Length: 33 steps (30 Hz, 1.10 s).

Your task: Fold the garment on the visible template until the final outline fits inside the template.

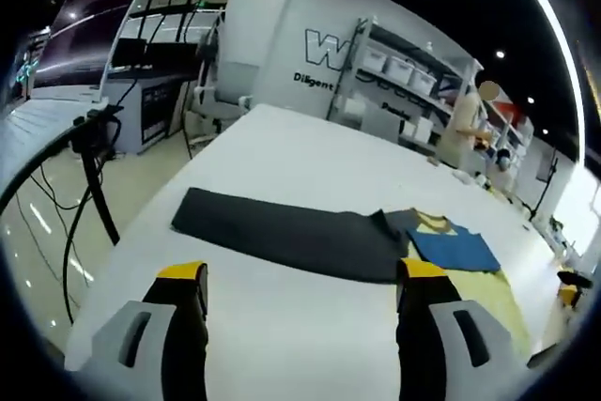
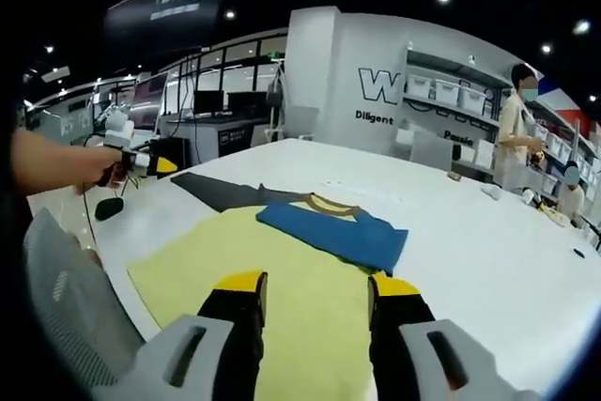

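A yellow garment (image 2: 254,260) with a blue panel (image 2: 343,232) and a brown collar (image 2: 324,202) lies flat on the white table (image 2: 470,260), just beyond my right gripper (image 2: 316,285). That gripper is open, with nothing between its yellow-tipped jaws. A dark grey flat sheet (image 1: 282,232) stretches leftward from the garment (image 1: 460,251), and one end lies under the garment's collar. My left gripper (image 1: 302,274) hovers open in front of the grey sheet, short of it. A hand holds that left gripper (image 2: 150,162) at the table's left edge.
Shelves with white bins (image 1: 413,72) stand behind the table, and a person (image 2: 515,129) is beside them. Desks with monitors (image 2: 216,110) and a black stand (image 1: 94,152) are off the table's left side. A grey mesh chair back (image 2: 56,298) is close by.
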### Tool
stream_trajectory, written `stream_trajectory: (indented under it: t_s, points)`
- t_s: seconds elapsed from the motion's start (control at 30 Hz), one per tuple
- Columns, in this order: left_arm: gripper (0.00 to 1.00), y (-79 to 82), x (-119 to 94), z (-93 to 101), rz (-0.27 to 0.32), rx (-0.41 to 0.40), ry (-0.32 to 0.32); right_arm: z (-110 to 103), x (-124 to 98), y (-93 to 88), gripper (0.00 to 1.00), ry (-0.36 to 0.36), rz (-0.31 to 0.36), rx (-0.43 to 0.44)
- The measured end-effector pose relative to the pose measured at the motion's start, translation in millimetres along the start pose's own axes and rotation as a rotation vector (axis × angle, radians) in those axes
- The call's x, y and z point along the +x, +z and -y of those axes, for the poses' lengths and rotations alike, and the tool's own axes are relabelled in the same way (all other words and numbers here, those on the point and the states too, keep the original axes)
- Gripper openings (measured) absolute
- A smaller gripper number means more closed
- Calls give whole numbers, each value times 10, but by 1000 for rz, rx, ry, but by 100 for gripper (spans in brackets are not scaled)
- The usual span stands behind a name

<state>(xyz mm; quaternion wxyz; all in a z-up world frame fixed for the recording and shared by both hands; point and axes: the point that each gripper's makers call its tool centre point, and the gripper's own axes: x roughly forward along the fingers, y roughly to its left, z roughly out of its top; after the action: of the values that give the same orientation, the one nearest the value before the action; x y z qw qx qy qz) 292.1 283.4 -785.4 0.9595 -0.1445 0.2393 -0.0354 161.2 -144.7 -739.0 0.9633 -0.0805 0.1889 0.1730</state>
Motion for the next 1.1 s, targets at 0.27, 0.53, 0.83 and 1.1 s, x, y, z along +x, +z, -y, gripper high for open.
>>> stream_trajectory:
  t_s: [0.27,0.53,0.83,1.1]
  points:
    - [77,87,282,-265,7,-102,50,12,-3,-28,39,-8,-12,-8]
    - [76,88,502,-525,-4,-162,110,18,8,-67,38,-13,-30,-20]
    - [73,96,658,-633,23,-210,131,23,8,-88,37,-16,-41,-24]
    - [70,206,723,-736,65,-218,153,52,11,-106,35,-27,-49,-20]
